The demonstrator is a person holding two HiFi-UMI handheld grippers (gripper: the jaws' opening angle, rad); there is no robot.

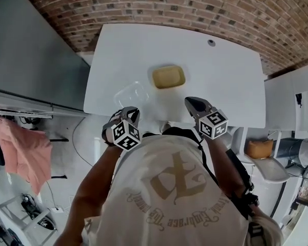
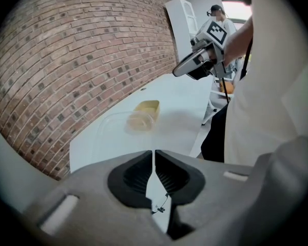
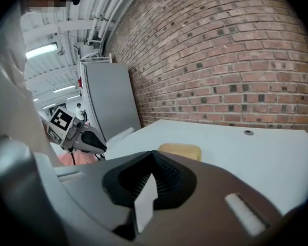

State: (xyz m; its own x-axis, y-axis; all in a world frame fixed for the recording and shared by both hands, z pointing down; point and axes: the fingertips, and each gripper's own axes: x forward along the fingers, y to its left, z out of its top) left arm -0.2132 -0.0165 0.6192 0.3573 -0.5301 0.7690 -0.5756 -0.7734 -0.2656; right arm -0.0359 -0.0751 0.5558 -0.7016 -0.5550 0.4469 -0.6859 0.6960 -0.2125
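Two claws hover shut and empty over the near edge of the white worktop [image 1: 220,70]. The left claw [image 1: 129,114] is nearest a clear tub [image 1: 132,94]. The right claw [image 1: 194,104] points toward the yellow dish [image 1: 168,77], which lies mid-worktop beside the tub, seemingly within reach of both.

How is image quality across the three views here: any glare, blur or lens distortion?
Head view: even light, sharp, but the wide lens bows the red brick wall and the white table. Left gripper view: dark corners, bright glare top right, the clear plastic tub and yellow rectangular dish look soft. Right gripper view: bright ceiling strip light at left, brickwork sharp.
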